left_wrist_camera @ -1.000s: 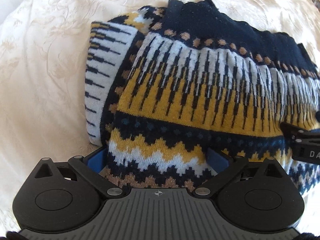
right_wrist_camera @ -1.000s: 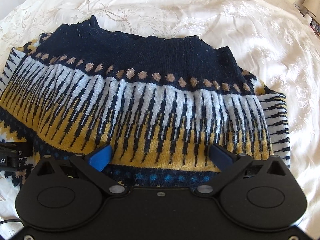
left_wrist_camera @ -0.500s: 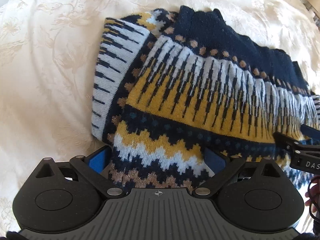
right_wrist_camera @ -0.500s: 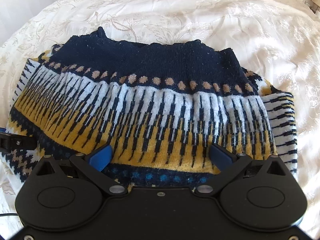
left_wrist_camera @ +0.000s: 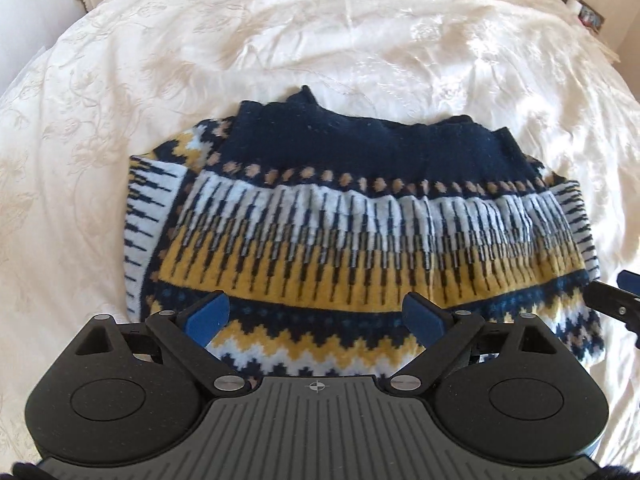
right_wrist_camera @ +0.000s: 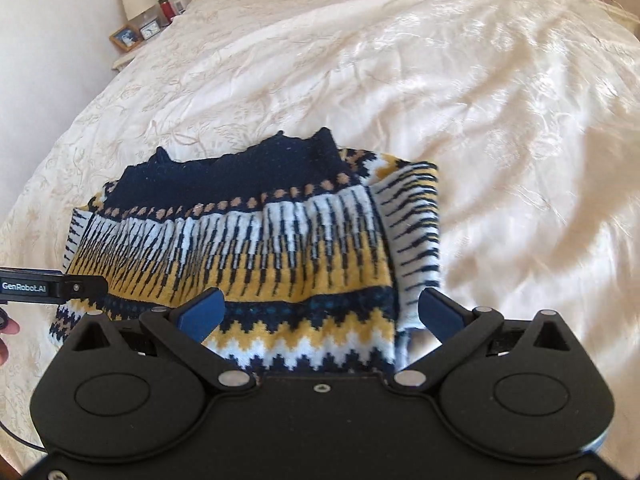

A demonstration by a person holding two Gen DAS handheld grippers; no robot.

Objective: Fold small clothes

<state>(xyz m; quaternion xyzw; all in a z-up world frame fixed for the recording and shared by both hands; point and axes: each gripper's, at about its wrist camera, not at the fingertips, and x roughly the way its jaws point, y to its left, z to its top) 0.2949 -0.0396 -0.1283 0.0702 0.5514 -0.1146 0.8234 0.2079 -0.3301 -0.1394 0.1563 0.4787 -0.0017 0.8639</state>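
A folded knit sweater (left_wrist_camera: 352, 232) in navy, white and mustard patterns lies flat on the cream bedspread (left_wrist_camera: 280, 40); the right wrist view shows the same sweater (right_wrist_camera: 248, 240). My left gripper (left_wrist_camera: 316, 316) is open above the sweater's near edge, its blue pads (left_wrist_camera: 208, 314) wide apart and holding nothing. My right gripper (right_wrist_camera: 320, 314) is open too, hovering over the near right corner with nothing between its pads (right_wrist_camera: 440, 312). Each gripper's tip shows at the edge of the other's view.
A bedside table (right_wrist_camera: 132, 36) with a lamp, photo frames and small items stands at the far left of the bed. More small items (left_wrist_camera: 588, 12) sit at the far right. A person's fingertips (right_wrist_camera: 6, 332) show at the left edge. Wrinkled bedspread surrounds the sweater.
Both grippers have pulled back and risen from the sweater, so it looks smaller and whole in view. The sweater stays folded on the bed.
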